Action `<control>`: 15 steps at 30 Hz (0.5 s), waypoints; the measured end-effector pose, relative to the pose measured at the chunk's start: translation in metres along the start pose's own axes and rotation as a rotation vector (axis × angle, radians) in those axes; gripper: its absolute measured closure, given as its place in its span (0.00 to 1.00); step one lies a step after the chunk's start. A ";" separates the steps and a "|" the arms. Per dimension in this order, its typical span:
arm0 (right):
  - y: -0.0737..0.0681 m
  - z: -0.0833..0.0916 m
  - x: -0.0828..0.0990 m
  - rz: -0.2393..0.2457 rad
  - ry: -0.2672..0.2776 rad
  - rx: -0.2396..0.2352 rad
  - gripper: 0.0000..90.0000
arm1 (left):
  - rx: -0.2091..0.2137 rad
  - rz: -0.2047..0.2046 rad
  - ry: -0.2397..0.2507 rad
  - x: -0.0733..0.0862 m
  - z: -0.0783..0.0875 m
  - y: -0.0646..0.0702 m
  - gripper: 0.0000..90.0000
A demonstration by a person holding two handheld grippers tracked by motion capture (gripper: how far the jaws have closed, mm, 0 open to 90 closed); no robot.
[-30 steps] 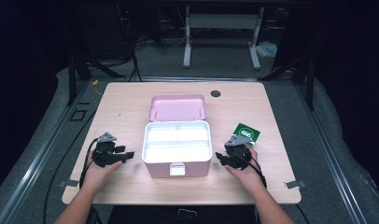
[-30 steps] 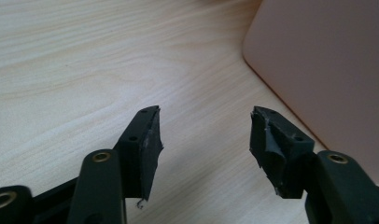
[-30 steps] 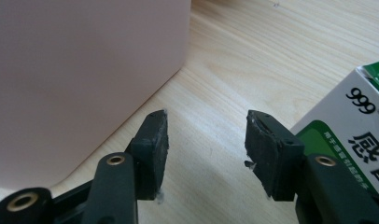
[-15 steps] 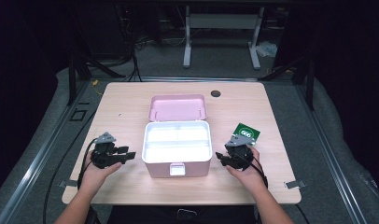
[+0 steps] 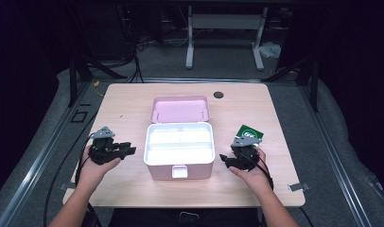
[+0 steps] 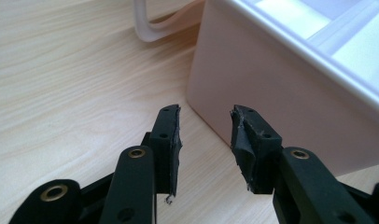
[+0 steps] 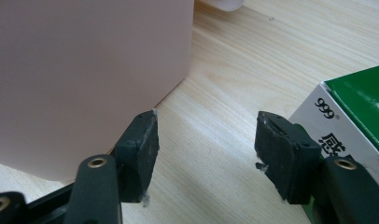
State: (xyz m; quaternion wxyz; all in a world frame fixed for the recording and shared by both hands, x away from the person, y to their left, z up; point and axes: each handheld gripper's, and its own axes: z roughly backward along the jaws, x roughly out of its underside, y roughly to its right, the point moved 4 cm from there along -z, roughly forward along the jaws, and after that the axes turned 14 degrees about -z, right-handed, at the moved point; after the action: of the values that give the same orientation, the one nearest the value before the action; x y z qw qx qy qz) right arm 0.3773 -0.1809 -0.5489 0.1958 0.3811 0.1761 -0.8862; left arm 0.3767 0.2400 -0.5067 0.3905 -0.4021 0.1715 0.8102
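In the right gripper view the green-and-white cardboard carton (image 7: 351, 109) is cut off by the right edge, its printed characters broken off partway, and the pale pink plastic storage box (image 7: 85, 79) runs out past the top and left edges. In the left gripper view the same box (image 6: 290, 93) is cropped at the top and right. From the high view, the carton's (image 5: 249, 134) print is too small to read, its near end hidden behind the right gripper (image 5: 228, 161).
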 end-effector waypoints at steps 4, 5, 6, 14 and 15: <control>-0.001 0.002 -0.001 0.001 0.008 -0.002 0.44 | -0.008 -0.031 -0.003 -0.011 0.002 0.005 0.69; -0.001 0.002 -0.001 0.000 0.008 -0.003 0.46 | -0.010 -0.037 0.000 -0.014 0.002 0.006 0.69; -0.001 0.002 -0.001 0.003 0.012 -0.003 0.47 | -0.011 -0.045 0.001 -0.017 0.003 0.007 0.68; 0.000 0.004 -0.002 0.008 0.024 -0.004 0.51 | -0.008 -0.071 0.028 -0.038 0.011 0.011 0.66; 0.000 0.004 -0.002 0.006 0.023 0.009 0.51 | -0.004 -0.073 0.029 -0.040 0.012 0.012 0.66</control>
State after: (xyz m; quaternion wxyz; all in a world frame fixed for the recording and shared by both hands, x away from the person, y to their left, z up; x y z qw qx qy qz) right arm 0.3763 -0.1828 -0.5444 0.1947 0.3928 0.1733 -0.8819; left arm 0.3764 0.2201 -0.4684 0.4165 -0.4208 0.1607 0.7897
